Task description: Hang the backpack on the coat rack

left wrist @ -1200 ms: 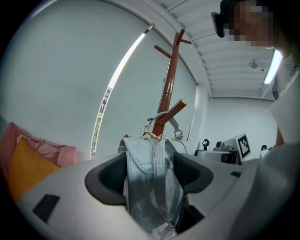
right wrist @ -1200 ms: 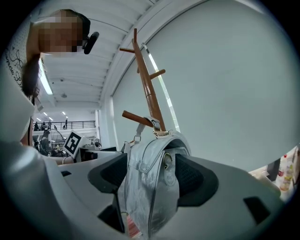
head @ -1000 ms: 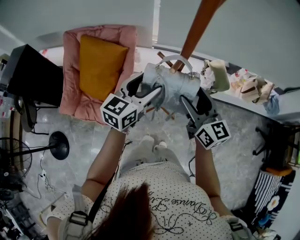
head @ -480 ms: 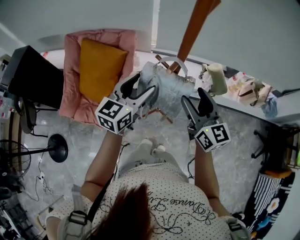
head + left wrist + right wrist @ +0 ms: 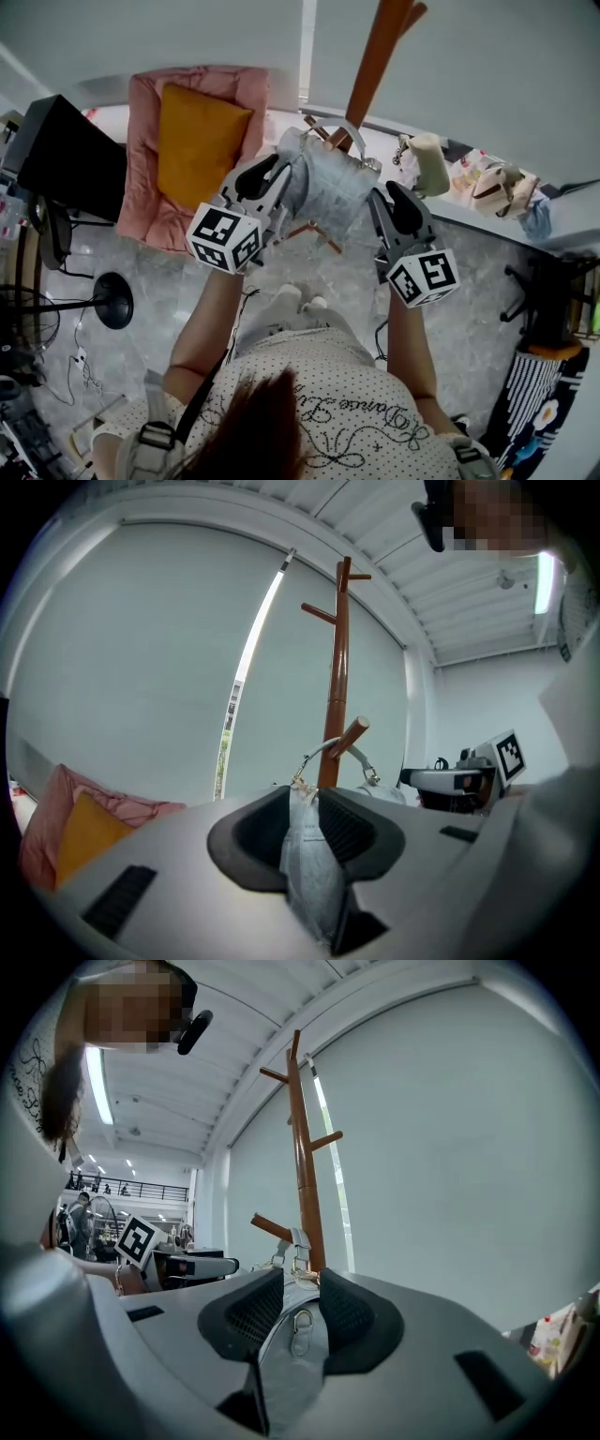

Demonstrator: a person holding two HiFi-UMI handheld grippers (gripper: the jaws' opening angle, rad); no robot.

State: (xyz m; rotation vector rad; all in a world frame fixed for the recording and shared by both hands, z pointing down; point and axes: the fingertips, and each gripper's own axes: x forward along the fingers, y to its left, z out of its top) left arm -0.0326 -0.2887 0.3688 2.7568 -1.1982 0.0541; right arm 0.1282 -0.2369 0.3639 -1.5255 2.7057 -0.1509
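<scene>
Left hand-held gripper, right hand-held gripper: jaws closing, each pinching pale grey fabric backpack. Top handle loops over peg of brown wooden coat rack.

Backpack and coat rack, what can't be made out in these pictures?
- Coat rack top: head view, cut off by the upper edge.
- Backpack bottom: both gripper views, hidden by the left gripper and right gripper, whose jaws are closing on its fabric.
- Ledge items: head view, too small to identify.
</scene>
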